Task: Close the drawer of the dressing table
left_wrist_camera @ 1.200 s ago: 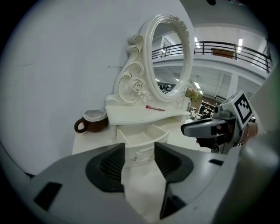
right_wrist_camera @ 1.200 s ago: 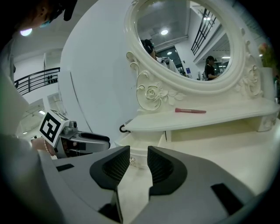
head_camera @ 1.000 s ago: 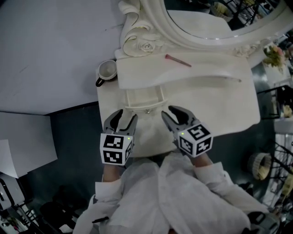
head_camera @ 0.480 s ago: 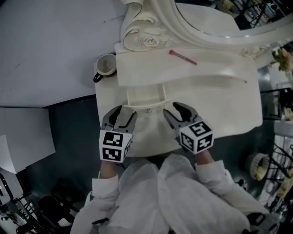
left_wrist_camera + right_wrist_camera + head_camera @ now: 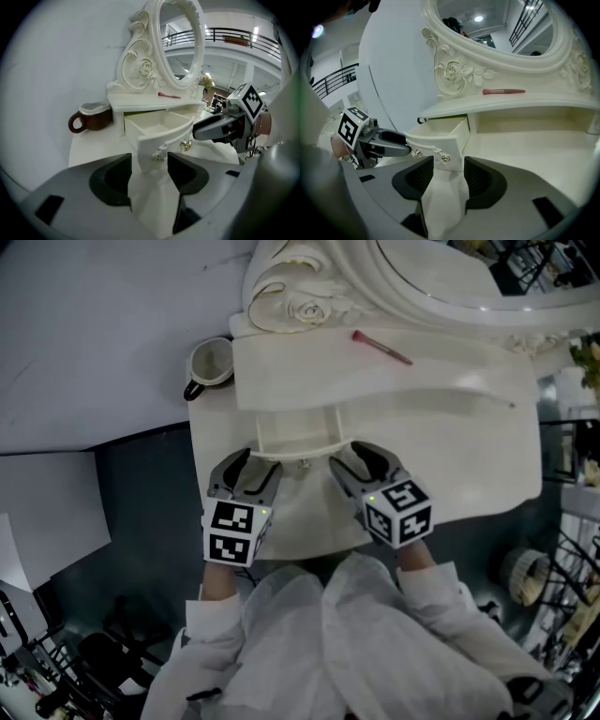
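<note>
A big indoor hall staged as a bedroom corner: balcony railing [image 5: 234, 36] at upper right, ornate dressing table [image 5: 450, 460] before a plain white backdrop panel [image 5: 94, 334].

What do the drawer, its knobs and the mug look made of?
Drawer: painted wood or moulded resin, with a cream satin finish and thick, square-edged walls. Which of the two is unclear.
Knobs: probably metal, going by the small bright glints.
Mug: likely glazed ceramic, with a glossy brown body and a pale rim.

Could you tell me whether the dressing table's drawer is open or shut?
Open: the drawer juts out past the shelf above it, and its inside shows.
</note>
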`<state>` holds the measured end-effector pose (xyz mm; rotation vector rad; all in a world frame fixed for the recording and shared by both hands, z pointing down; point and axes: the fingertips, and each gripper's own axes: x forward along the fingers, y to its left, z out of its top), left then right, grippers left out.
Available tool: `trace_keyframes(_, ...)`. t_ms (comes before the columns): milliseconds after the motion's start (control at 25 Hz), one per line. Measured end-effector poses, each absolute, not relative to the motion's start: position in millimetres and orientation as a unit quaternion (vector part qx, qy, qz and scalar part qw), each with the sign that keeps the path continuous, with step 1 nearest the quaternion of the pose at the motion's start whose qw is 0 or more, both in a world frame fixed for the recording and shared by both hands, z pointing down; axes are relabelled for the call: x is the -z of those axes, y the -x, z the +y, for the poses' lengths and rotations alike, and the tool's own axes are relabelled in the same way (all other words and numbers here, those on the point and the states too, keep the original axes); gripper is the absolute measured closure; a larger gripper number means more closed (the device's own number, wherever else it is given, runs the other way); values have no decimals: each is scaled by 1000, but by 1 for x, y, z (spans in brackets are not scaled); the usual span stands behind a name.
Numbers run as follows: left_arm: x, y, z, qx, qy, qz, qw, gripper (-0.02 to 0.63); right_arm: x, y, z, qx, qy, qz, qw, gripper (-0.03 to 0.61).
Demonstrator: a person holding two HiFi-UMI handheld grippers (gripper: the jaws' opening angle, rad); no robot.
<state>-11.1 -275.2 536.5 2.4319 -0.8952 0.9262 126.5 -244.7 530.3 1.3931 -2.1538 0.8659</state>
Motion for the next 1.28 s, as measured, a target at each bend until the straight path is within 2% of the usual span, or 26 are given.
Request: trace_keyframes(1280,-544,2,-279,-355,-879,-277,159,402,-542,-120,-255,-246,-504,-789,253,380)
